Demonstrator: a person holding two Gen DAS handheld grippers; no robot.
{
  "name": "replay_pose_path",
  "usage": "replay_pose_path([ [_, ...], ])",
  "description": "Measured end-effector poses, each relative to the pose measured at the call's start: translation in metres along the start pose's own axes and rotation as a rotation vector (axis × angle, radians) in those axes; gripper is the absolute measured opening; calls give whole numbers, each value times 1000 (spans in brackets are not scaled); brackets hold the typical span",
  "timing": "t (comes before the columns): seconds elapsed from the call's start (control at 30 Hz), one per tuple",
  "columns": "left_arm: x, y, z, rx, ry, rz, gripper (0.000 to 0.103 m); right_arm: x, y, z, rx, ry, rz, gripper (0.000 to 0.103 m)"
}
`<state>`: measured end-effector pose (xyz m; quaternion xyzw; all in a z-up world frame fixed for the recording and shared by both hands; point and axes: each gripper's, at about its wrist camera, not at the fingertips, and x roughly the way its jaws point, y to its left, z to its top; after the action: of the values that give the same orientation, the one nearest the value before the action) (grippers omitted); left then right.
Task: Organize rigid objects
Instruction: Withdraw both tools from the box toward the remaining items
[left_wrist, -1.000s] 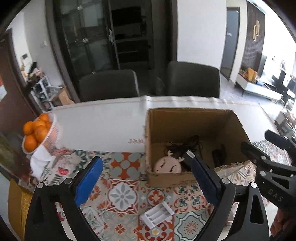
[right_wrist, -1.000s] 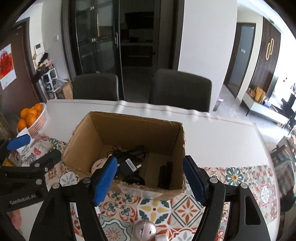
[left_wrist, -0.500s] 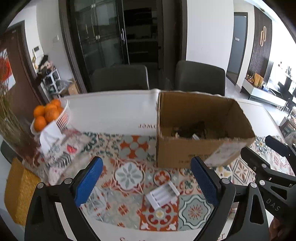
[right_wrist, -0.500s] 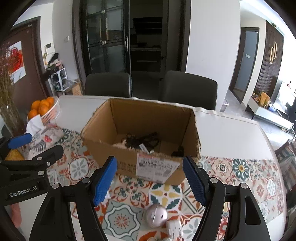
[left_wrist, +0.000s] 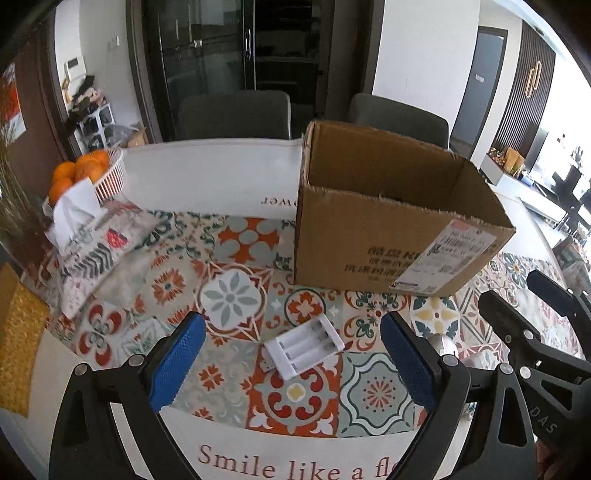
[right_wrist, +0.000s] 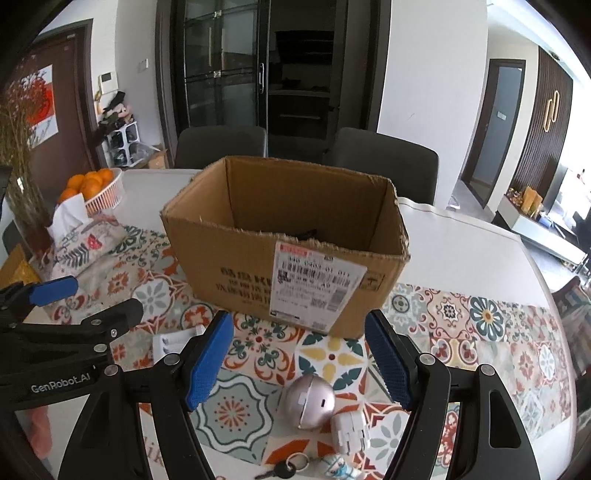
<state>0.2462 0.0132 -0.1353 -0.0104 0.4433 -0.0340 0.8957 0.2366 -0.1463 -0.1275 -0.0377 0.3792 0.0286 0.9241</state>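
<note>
A white battery charger (left_wrist: 303, 347) lies on the patterned cloth in front of the cardboard box (left_wrist: 391, 236), framed by my open left gripper (left_wrist: 295, 358), which hovers above it with nothing between its blue pads. In the right wrist view a silver ball (right_wrist: 311, 401), a white plug adapter (right_wrist: 349, 432) and a key with a small figure (right_wrist: 295, 469) lie near the table's front edge. My right gripper (right_wrist: 297, 363) stands open above the ball, holding nothing. The box (right_wrist: 291, 243) sits just behind, with dark cables barely showing inside.
A white basket of oranges (left_wrist: 88, 173) and a tissue pouch (left_wrist: 92, 240) sit at the left. Two dark chairs (right_wrist: 221, 147) stand behind the table. The left gripper's arm (right_wrist: 62, 332) crosses the lower left of the right wrist view.
Both grippers have pulled back from over the box and sunk toward the table. The box's inside has dropped from sight, and the charger and ball now lie between the fingers.
</note>
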Motion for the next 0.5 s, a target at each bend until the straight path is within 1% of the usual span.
replay_pose_path([
  [0.2,22,-1,-11,-14,25,1,97,11,0,-15,-8,-1,-32,73],
  [0.37,46,-3,-18,-17,58,17,97,27,2,-22,-32,34,-47,73],
  [0.5,65,-4,-21,-25,91,15,97,42,1,-27,-40,69,-48,74],
])
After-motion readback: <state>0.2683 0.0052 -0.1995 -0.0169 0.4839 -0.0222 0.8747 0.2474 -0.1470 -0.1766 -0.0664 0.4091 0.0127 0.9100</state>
